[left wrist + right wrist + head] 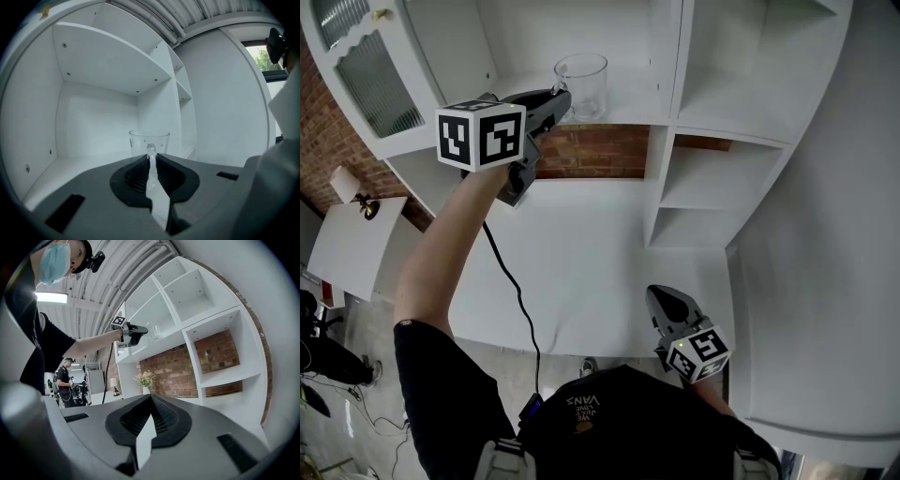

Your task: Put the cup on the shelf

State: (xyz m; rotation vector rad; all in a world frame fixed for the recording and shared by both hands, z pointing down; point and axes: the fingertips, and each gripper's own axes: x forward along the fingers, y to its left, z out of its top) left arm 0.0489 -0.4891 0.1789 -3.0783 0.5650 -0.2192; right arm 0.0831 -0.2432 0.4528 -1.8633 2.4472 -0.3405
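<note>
A clear glass cup (581, 84) with a handle sits over the white shelf board (623, 111) in the upper left compartment. My left gripper (563, 99) reaches up to it and is shut on the cup's handle (151, 153); the cup's bowl (140, 143) shows just past the jaws. I cannot tell whether the cup's base touches the board. My right gripper (662, 296) stays low near the table's front edge, shut with nothing in it. The right gripper view also shows the left gripper (133, 333) and the cup (155, 330) from the side.
The white shelf unit (670, 141) has several compartments and a brick wall (591, 152) behind it. A white table (581, 253) lies below. A glazed cabinet door (366, 70) hangs open at upper left. A cable (517, 300) trails from the left gripper. A vase of flowers (145, 380) stands far off.
</note>
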